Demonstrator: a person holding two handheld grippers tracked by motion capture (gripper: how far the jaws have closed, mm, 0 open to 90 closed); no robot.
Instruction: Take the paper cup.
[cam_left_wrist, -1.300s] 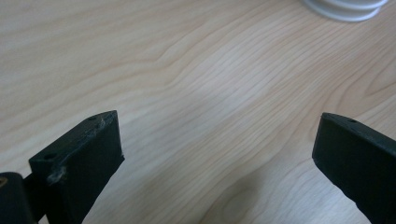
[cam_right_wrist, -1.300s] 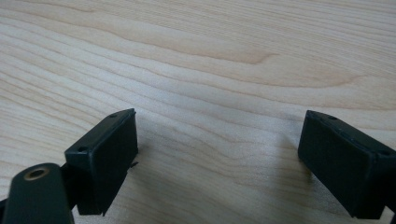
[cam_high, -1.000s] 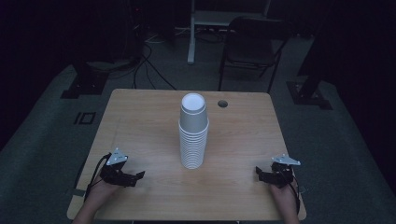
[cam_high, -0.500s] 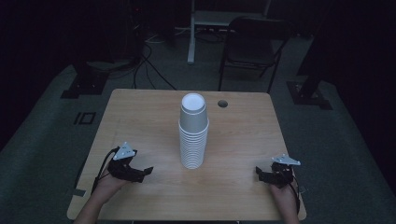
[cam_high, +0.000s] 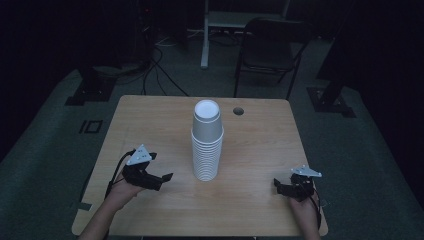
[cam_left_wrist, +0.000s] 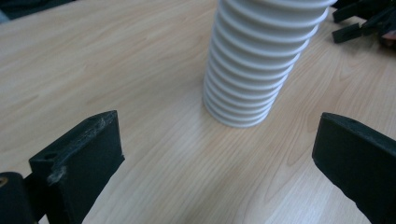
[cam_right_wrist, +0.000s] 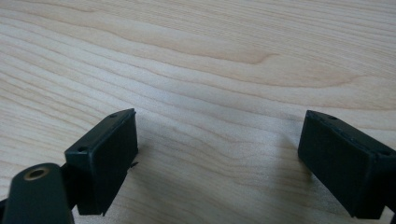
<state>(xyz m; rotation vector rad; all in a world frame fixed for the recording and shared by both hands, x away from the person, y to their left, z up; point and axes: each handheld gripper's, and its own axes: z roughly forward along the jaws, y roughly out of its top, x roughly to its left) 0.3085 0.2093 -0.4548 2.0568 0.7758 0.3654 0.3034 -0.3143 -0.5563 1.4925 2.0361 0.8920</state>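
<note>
Tall upright stack of white paper cups (cam_high: 207, 142) at the centre of the pale wooden worktop (cam_high: 260, 145) — left tongs (cam_high: 162, 180) wide, empty, nearer, aimed at its base; right tongs (cam_high: 278, 186) wide, empty, farther off.

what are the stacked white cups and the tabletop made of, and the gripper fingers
Tall stack of white cups: likely paper or thin plastic; matte white with thin ridged rims nested closely, hard to tell which. Light wooden table: wood or wood-look laminate; pale grain lines with a smooth, faintly glossy surface. Left gripper's black fingers: apparently hard matte plastic, blocky, with pale scuffs at the edges.
</note>
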